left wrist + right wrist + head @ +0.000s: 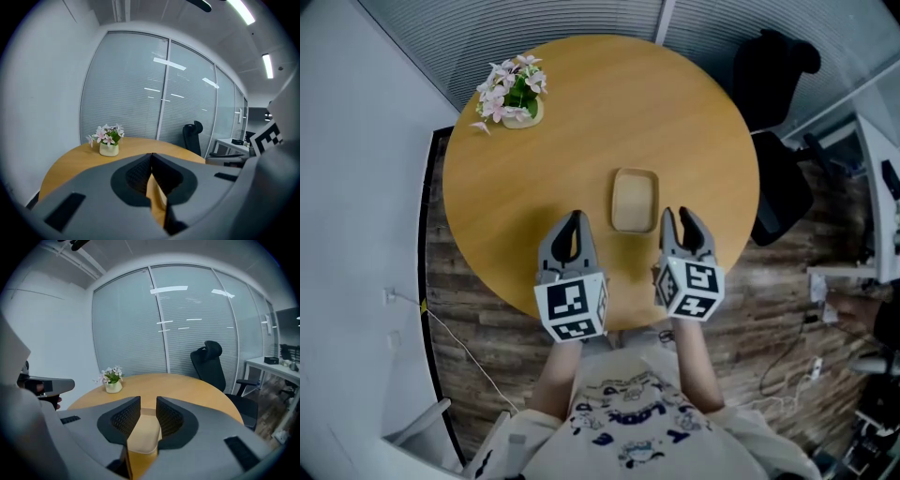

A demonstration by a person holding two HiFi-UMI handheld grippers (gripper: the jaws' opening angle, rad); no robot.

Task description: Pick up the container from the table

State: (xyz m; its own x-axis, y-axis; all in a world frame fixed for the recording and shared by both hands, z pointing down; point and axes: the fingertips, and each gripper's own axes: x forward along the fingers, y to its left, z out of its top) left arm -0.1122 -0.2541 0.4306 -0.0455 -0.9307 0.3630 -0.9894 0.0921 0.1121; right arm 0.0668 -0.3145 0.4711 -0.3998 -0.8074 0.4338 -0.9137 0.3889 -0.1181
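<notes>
A shallow tan rectangular container [635, 200] lies on the round wooden table [516, 197], near its front edge. My left gripper [572, 222] hovers just left of it with its jaws closed tip to tip [151, 154] on nothing. A tan strip of the container [156, 199] shows in the gap below the tips. My right gripper [679, 217] hovers just right of the container. Its jaws [148, 401] stand a narrow gap apart with nothing between them, and the container [143, 434] shows through that gap on the table beyond.
A small pot of pink flowers [514, 94] stands at the table's far left. Black office chairs [773, 84] sit by the table's right side. Glass walls with blinds run behind. Cables lie on the wood floor [787, 356].
</notes>
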